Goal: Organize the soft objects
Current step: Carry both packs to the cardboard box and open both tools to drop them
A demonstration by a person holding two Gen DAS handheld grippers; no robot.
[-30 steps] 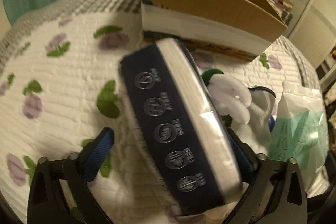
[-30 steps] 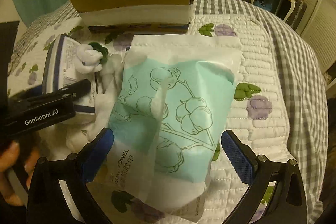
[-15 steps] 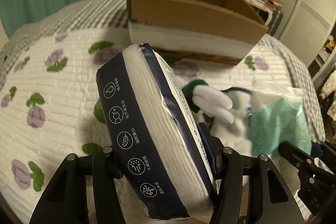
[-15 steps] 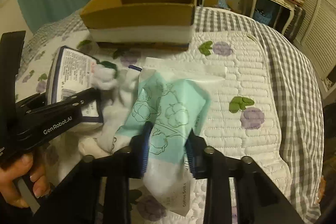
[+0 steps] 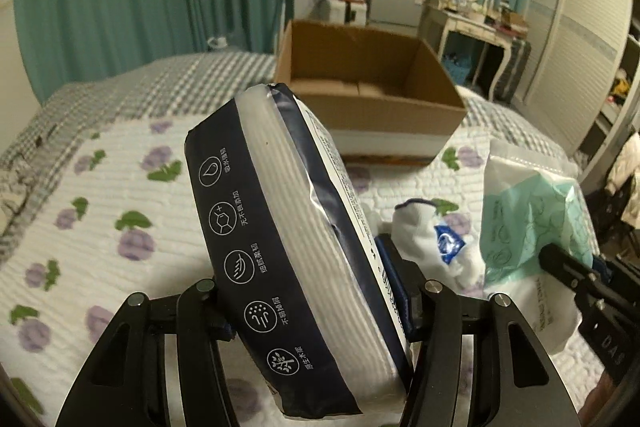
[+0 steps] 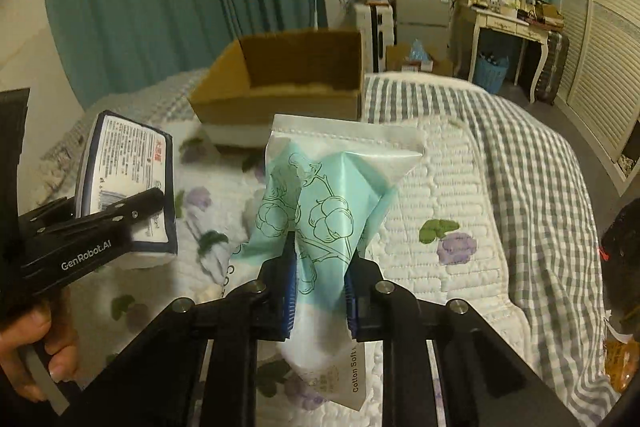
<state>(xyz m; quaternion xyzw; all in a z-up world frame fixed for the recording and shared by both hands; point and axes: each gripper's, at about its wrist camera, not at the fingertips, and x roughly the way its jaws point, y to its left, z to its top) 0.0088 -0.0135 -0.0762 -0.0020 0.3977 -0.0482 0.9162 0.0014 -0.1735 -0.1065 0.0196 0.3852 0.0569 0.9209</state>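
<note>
Above the quilt (image 6: 460, 163), each gripper clamps a pack: left gripper (image 5: 316, 311) navy tissue pack (image 5: 280, 227), right gripper (image 6: 320, 291) green towel pack (image 6: 320, 195).

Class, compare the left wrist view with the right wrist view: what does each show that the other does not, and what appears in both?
Only the left wrist view shows the navy pack's icon strip and a white sock with a blue tag lying on the quilt.

Only the right wrist view shows the pack's printed label, the "Cotton Soft" wording on the mint pouch, and a hand holding the left tongs.

Both show the open cardboard box, the navy pack clamped in the left tongs, and the mint pouch pinched in the right tongs.
</note>
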